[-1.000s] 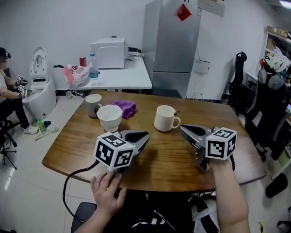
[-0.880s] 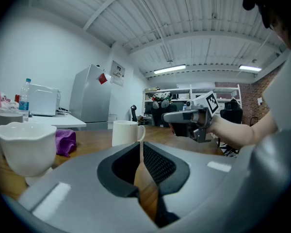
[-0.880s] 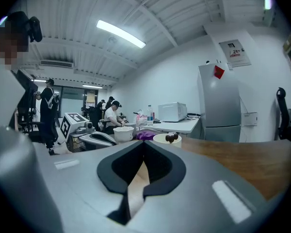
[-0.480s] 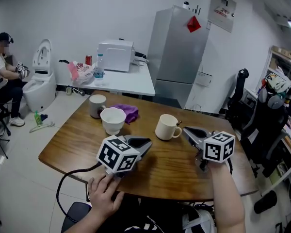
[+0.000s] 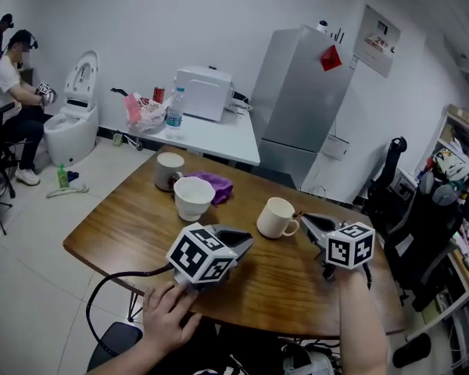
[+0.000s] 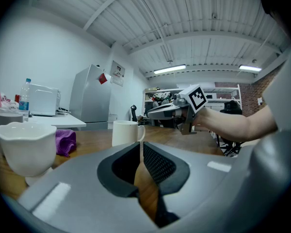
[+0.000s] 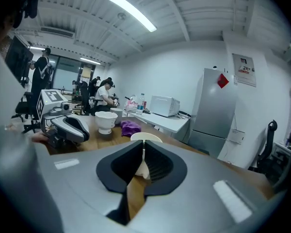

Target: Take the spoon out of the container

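Observation:
A white mug [image 5: 275, 217] stands on the wooden table [image 5: 125, 225], between and just beyond the two grippers. A thin dark tip shows at its right rim; I cannot tell whether it is the spoon. My left gripper [image 5: 246, 241] rests low near the table's front, shut and empty, pointing at the mug [image 6: 126, 132]. My right gripper [image 5: 303, 219] hovers right of the mug [image 7: 144, 139]. Its jaws are just starting to open from a narrow slit, with nothing between them.
A white bowl [image 5: 194, 198], a purple cloth [image 5: 217, 184] and a second cup [image 5: 170, 170] sit at the table's far left. Behind are a white side table [image 5: 219, 131] and a grey fridge [image 5: 309, 92]. A person sits far left [image 5: 12, 92]. Office chairs stand at the right [image 5: 422, 225].
The head view has swung and shifted, so the table sits further right in the picture. Both grippers keep their places beside the mug.

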{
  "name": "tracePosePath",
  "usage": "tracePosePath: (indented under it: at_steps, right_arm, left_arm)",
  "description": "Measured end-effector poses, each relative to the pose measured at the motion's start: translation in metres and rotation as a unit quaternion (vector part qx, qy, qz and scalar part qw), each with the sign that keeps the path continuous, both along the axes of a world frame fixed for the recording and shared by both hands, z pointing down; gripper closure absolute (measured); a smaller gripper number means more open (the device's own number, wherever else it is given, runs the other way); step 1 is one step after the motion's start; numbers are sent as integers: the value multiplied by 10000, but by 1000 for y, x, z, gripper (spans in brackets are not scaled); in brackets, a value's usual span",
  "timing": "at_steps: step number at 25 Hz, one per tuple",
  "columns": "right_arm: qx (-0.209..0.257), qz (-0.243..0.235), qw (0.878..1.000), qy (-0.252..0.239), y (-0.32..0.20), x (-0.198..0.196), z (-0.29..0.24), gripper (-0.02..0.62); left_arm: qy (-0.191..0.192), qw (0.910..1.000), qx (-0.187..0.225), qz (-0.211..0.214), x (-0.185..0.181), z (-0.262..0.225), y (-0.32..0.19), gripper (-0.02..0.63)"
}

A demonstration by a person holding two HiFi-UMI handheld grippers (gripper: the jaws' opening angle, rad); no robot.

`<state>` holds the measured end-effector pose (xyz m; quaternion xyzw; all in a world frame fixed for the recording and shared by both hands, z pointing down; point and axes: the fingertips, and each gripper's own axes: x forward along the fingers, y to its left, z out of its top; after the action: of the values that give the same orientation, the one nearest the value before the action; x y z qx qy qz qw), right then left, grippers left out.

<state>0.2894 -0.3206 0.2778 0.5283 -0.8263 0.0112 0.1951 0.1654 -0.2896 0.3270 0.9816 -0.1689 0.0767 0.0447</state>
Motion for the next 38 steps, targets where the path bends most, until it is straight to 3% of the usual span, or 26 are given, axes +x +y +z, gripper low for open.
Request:
tracePosePath:
  at_steps: [11,27,38]
  right_arm:
    - [-211,221,9986,441,-19,6,11,431]
    - [-232,195,9970,714,-30,7,15,457]
    - [210,128,9940,1066,-20,1,-6,466]
  left_arm:
    - [3,10000,11,1,1,1,0,583]
    - [5,10000,9,-1,1,0,1,583]
    - [7,10000,17,-2,-1,1,1,583]
